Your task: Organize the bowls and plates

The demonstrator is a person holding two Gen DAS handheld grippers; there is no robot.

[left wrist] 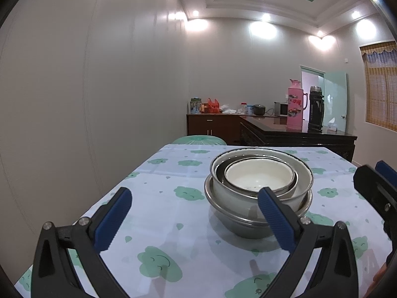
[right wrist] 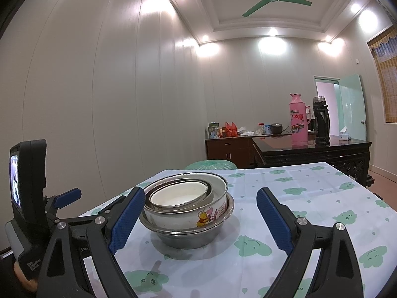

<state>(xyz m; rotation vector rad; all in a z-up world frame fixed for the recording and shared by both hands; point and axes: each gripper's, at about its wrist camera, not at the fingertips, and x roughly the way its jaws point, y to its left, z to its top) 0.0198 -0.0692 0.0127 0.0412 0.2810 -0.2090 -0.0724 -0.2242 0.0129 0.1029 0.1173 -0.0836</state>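
A nested stack of bowls stands on the table: a steel bowl at the bottom, a white bowl with a cartoon print in it, then a steel-rimmed bowl and a small cream bowl on top. The stack also shows in the right wrist view. My left gripper is open and empty, just short of the stack, its right finger in front of it. My right gripper is open and empty, with the stack between its fingers' lines, farther back. The right gripper's body shows at the left wrist view's right edge.
The table wears a white cloth with green cloud prints. A green plastic stool stands beyond its far edge. Behind is a dark wooden counter with a pink thermos and a black flask.
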